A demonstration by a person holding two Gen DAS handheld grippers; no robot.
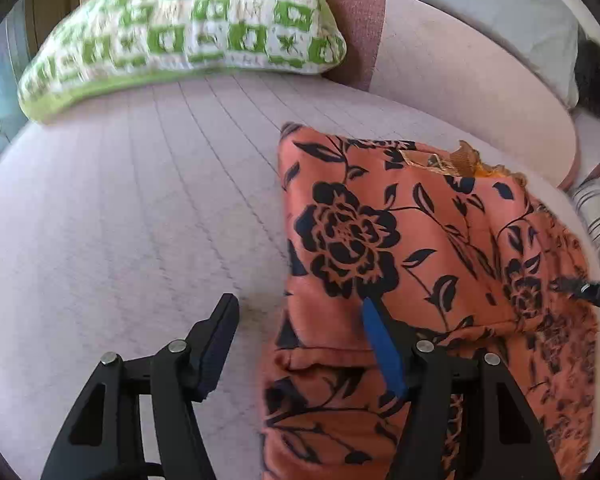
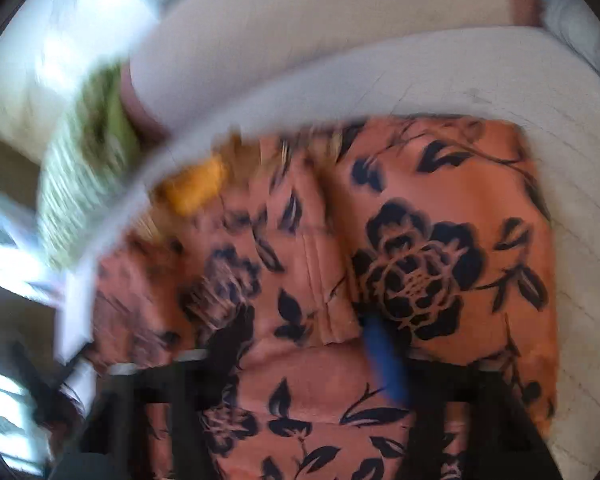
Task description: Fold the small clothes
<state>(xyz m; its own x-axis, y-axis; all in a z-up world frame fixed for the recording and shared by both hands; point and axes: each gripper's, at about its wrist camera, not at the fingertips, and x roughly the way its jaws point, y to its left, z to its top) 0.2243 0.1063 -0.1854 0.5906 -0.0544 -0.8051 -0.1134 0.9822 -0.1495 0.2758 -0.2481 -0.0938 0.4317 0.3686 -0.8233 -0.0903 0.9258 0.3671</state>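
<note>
An orange garment with black flower print (image 1: 400, 240) lies partly folded on the pale pink sofa seat (image 1: 120, 220), with a golden lace trim at its far edge. My left gripper (image 1: 300, 308) is open and empty, its right finger over the garment's left edge, its left finger over bare seat. The right gripper's dark tip (image 1: 592, 292) shows at the garment's right side. In the blurred right wrist view, the right gripper (image 2: 304, 320) is open above the garment (image 2: 420, 260), with nothing between its fingers.
A green and white patterned cushion (image 1: 188, 36) lies at the back left of the seat. The sofa backrest (image 1: 460, 68) curves behind the garment. A striped cloth (image 1: 596, 208) sits at the right edge.
</note>
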